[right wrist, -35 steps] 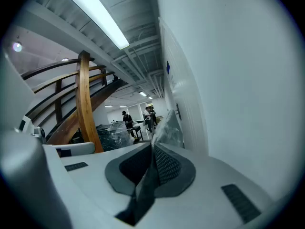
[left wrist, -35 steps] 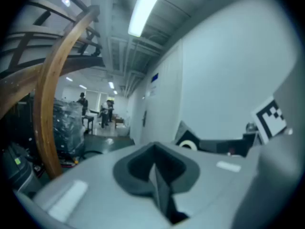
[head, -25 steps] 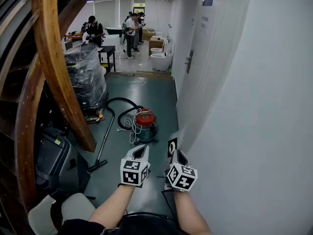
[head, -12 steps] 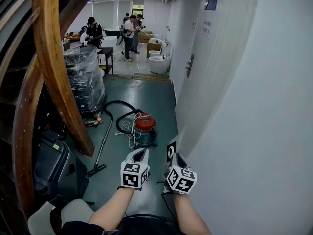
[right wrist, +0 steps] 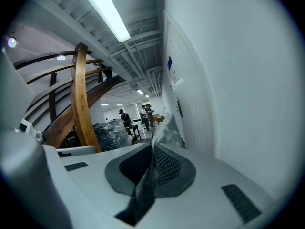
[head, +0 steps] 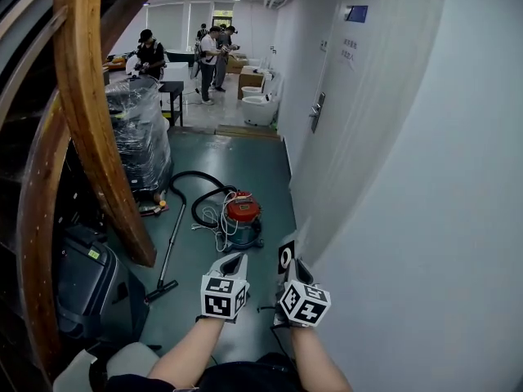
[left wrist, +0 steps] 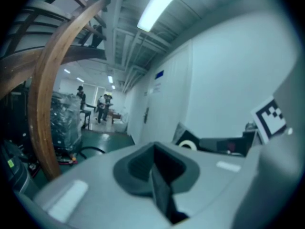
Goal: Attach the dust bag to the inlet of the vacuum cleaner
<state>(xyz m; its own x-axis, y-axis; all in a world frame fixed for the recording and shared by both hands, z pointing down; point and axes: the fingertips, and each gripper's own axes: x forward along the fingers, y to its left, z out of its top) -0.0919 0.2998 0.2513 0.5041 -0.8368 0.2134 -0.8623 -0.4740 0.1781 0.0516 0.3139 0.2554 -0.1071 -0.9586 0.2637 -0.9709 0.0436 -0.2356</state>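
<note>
The vacuum cleaner, a small drum with a red top, stands on the green floor ahead, with its black hose looped behind it. My right gripper is shut on the dust bag, a black card with a white ring in clear wrap. The wrap sticks up between the jaws of the right gripper. My left gripper is shut with nothing in it, just left of the bag. The left gripper view shows the left gripper closed and the bag's card to its right.
A white wall with a door runs close on the right. A curved wooden stair beam, a wrapped pallet and a black case line the left. The vacuum's wand lies on the floor. People stand far down the corridor.
Both grippers have moved forward along the corridor with the bag, side by side. The vacuum cleaner sits lower in the head view now. Neither gripper's jaws have changed.
</note>
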